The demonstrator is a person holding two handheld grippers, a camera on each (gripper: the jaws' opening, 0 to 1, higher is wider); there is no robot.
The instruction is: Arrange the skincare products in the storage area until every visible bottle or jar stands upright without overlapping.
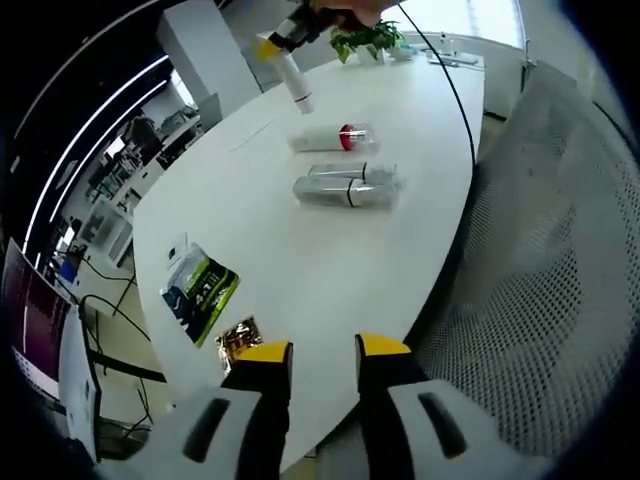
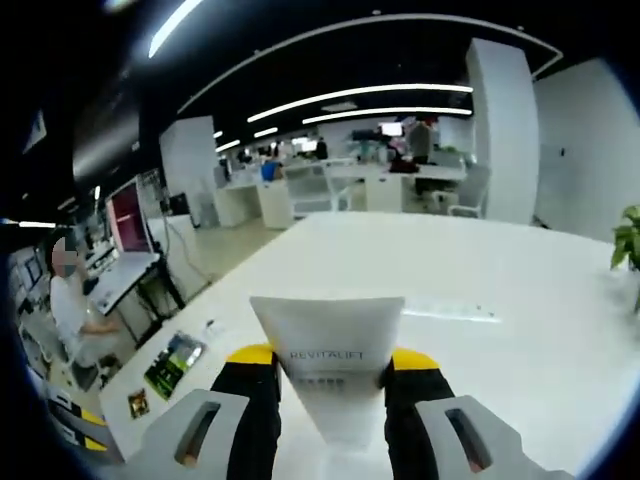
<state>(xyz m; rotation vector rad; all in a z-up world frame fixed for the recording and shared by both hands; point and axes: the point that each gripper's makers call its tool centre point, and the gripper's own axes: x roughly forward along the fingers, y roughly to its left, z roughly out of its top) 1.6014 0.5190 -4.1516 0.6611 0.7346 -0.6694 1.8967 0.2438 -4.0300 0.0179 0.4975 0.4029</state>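
Revitalift tube (image 2: 328, 375) sits clamped in right claw (image 2: 328, 362), label readable.

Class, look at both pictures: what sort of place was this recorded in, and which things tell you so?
Probably an open-plan office: a large white meeting table, rows of white desks with a monitor, and long ceiling strip lights.

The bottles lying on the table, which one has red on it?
The far bottle, lying alone, has a red band. The two nearer bottles lie together without red.
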